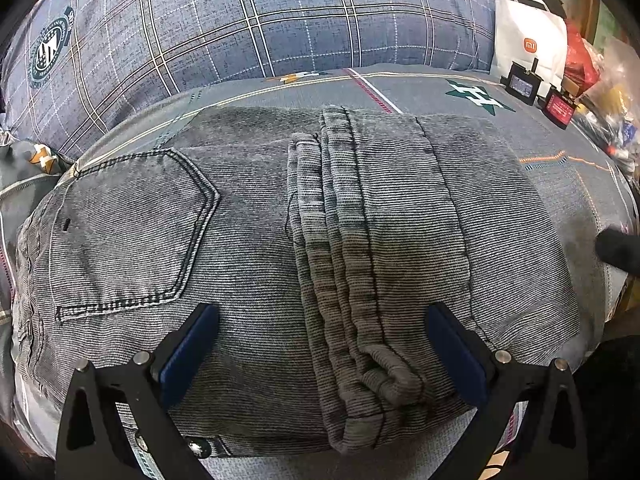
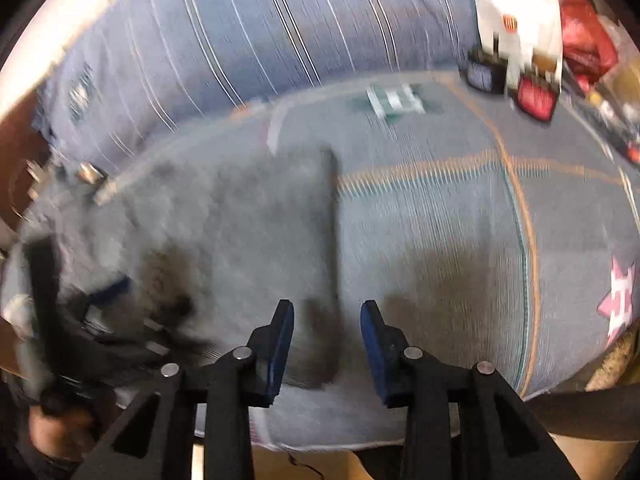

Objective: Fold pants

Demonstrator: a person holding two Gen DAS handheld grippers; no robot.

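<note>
The folded grey denim pants (image 1: 280, 240) lie on the grey patterned bedsheet (image 1: 440, 84), with the blue plaid pillow (image 1: 260, 16) behind them and the white paper bag (image 1: 528, 40) at the far right.

A grey patterned bedsheet (image 1: 440, 88) meets a blue plaid quilt (image 1: 280, 16).

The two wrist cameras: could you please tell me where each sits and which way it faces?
Left wrist: on the left tongs, open, looking down at the folded grey jeans on the bed.
Right wrist: on the right tongs, open, blurred, facing the jeans' right edge; the other gripper shows at left.
Shared: jeans, plaid pillow, white bag.
</note>
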